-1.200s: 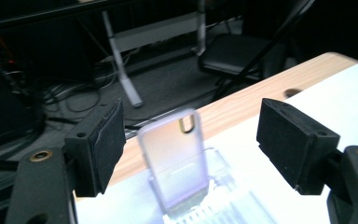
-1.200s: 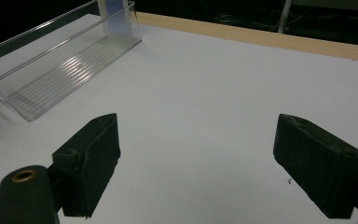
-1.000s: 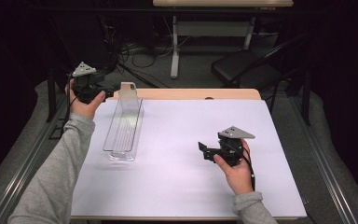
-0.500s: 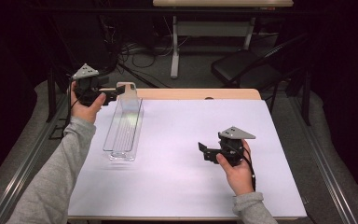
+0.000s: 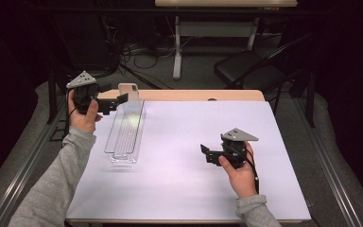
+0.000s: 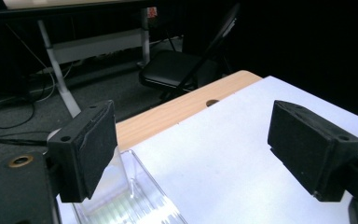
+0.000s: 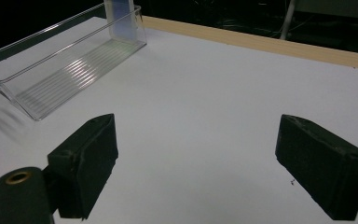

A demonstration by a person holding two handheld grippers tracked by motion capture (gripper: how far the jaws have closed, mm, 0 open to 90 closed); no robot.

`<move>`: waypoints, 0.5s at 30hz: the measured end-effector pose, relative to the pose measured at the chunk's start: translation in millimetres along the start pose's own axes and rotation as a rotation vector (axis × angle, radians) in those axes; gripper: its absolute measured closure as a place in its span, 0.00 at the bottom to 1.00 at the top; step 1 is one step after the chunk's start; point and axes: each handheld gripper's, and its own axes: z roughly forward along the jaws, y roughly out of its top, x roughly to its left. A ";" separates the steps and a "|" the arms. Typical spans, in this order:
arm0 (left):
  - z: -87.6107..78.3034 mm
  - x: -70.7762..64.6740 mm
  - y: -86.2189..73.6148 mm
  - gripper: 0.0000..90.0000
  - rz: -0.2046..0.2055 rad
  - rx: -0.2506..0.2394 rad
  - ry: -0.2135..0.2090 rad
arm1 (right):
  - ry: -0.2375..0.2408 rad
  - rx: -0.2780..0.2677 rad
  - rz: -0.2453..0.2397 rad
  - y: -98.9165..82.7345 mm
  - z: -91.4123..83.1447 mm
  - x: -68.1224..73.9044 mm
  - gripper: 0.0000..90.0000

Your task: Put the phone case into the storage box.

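Two grippers, both with jaws apart and nothing between the pads. Left gripper (image 5: pixel 118 100): jaws have just been opening, held at the far end of the tray (image 5: pixel 125 127), one pad (image 6: pixel 86 151) just beside its upright end tab. Right gripper (image 5: pixel 207 154): idle, low over the white sheet (image 5: pixel 179 179), well apart from the tray. Tray: clear, long, ribbed floor, lying along the table's (image 5: pixel 189 95) left side. Handling note: likely a grip on the tab; centre the tab between the pads before closing, as clear plastic slips. Unclear: whether the pad touches the tab; the tray's near end is cut off in the left gripper view.
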 end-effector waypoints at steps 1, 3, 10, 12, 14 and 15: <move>-1.0 -1.7 -0.6 0.18 0.001 0.003 -0.006 | 0.001 0.001 0.000 0.1 0.0 0.4 0.14; -2.4 -4.3 -1.2 0.17 0.005 0.012 -0.010 | 0.001 0.001 -0.007 0.7 0.0 0.6 0.13; -9.6 -11.8 -5.8 0.17 -0.009 0.007 -0.039 | 0.011 -0.001 -0.018 2.3 -1.2 2.7 0.08; -11.2 -14.2 -8.1 0.16 -0.011 0.006 -0.045 | 0.015 0.001 -0.021 3.0 -2.2 2.9 0.07; -13.2 -16.6 -10.5 0.15 -0.007 0.008 -0.038 | 0.019 -0.001 -0.024 3.9 -3.4 3.2 0.05; -14.4 -17.6 -11.6 0.14 -0.008 0.008 -0.040 | 0.024 -0.002 -0.026 4.4 -3.8 3.6 0.04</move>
